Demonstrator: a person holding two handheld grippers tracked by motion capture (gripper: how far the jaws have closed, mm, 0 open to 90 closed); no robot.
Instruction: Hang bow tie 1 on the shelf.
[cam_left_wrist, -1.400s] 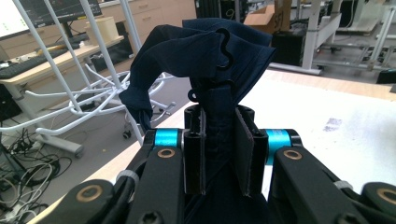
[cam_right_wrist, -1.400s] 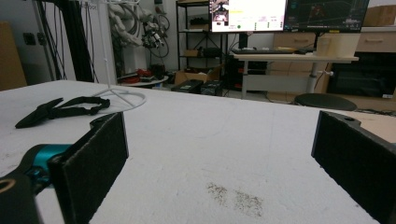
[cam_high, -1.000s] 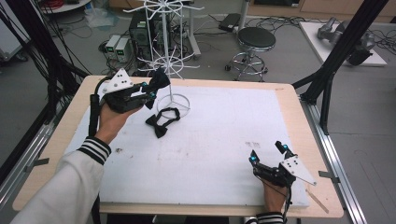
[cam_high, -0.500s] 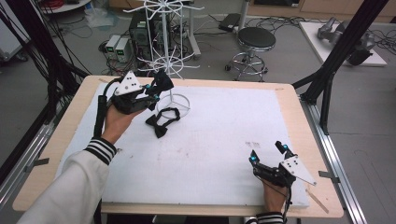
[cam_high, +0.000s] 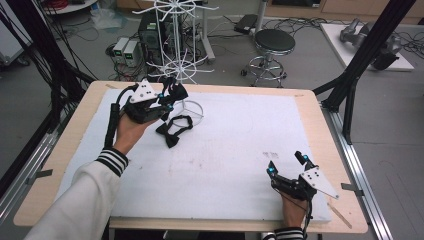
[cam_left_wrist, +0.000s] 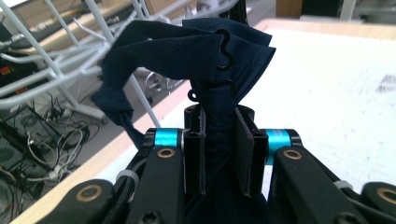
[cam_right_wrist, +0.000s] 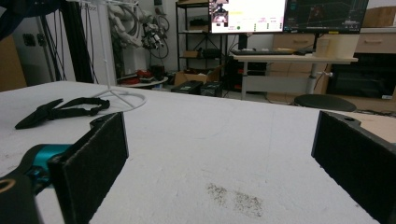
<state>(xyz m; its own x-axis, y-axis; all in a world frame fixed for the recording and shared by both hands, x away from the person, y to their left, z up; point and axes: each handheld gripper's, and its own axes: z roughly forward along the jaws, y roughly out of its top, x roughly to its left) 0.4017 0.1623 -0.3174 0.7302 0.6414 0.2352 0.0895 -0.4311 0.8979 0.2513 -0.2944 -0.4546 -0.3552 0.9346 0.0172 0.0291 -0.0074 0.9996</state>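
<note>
The white surface (cam_high: 225, 150) is carrying two bow ties: one black bow tie (cam_high: 173, 131) is lying near the wire rack (cam_high: 186, 70), one navy bow tie (cam_left_wrist: 196, 51) is being pinched by the left tongs (cam_left_wrist: 219, 154). The right tongs (cam_high: 287, 164) are standing spread, holding nothing.

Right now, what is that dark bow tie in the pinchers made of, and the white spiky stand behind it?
The bow tie in the left gripper looks like soft, matte navy cloth: it folds and droops, and has a small black hook that is probably plastic or metal. The white stand looks like thin metal wire painted glossy white, judging by its slim stiff arms and ring base.
</note>
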